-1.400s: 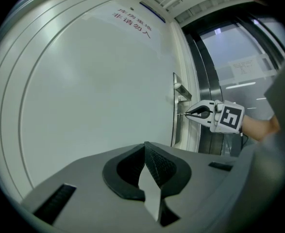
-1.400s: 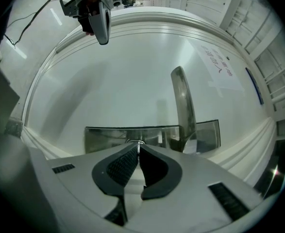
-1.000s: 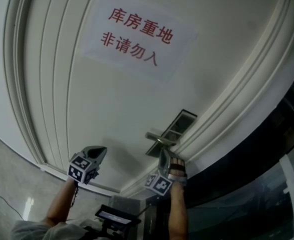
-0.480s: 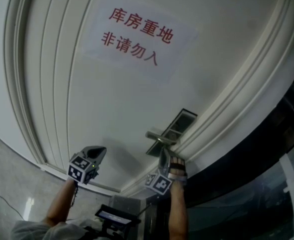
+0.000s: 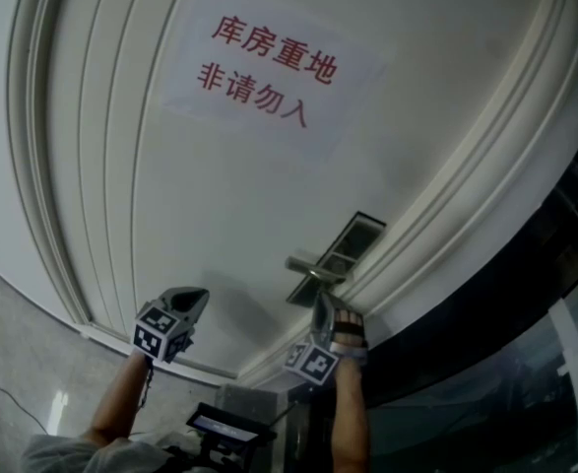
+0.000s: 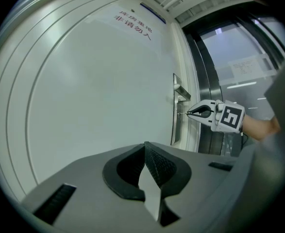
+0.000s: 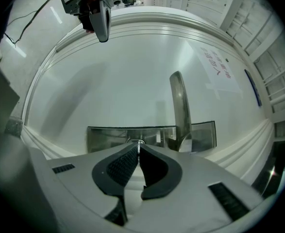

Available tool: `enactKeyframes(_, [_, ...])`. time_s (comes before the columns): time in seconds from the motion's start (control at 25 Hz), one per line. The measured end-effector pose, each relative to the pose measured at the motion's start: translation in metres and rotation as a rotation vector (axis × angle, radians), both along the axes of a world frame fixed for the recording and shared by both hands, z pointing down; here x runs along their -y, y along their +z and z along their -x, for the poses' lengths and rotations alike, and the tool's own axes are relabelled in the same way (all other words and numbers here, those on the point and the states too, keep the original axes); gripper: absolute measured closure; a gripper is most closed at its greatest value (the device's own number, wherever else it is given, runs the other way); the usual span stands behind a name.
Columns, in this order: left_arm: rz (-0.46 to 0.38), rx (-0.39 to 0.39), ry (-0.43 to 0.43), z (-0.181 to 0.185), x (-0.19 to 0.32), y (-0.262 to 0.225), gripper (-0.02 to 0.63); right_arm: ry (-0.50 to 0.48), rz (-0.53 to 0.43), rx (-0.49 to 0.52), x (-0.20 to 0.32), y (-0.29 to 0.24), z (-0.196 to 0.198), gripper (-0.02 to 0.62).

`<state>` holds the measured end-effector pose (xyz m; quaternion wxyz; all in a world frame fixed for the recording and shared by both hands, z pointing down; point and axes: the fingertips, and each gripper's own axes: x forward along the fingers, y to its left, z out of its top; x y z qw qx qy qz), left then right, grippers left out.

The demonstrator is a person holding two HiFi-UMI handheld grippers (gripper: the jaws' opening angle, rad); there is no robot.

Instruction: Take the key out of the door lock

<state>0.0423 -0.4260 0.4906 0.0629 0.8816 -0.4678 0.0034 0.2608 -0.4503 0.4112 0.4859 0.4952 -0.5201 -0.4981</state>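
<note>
The right gripper (image 7: 138,147) is seen closest in its own view, its two ribbed jaws pressed together at the tips. A small metal piece, judged to be the head of the key (image 7: 139,141), is pinched just at those tips. From the left gripper view the same right gripper (image 6: 188,113) is shown end-on to the door edge, and a thin shaft is seen running from its tips into the lock plate (image 6: 174,125). The key (image 6: 186,113) is thus taken to be seated in the lock, directly ahead of the right gripper. Its long axis is set square to the door face and in line with the jaws. A straight pull back along that line, away from the door, is what the next move is judged to call for; a sideways drag could bind the shaft.

The left gripper (image 6: 144,145) is clenched on nothing. It is held off the door (image 5: 220,195), well apart to the left, so the right gripper is much the nearer to the key.

Beyond the tips, the lock plate (image 7: 108,137) is laid across the view. The door handle (image 7: 180,106) is seen rising from the plate just to the right of the key. Farthest off, a paper notice (image 5: 274,67) with red characters is fixed higher on the door.
</note>
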Motion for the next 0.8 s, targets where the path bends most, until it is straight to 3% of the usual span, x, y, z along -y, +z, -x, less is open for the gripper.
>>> enactKeyframes(0.8, [0.004, 0.002, -0.018, 0.006, -0.012, 0.003, 0.598, 0.000, -0.001, 0.001, -0.009, 0.002, -0.001, 0.574])
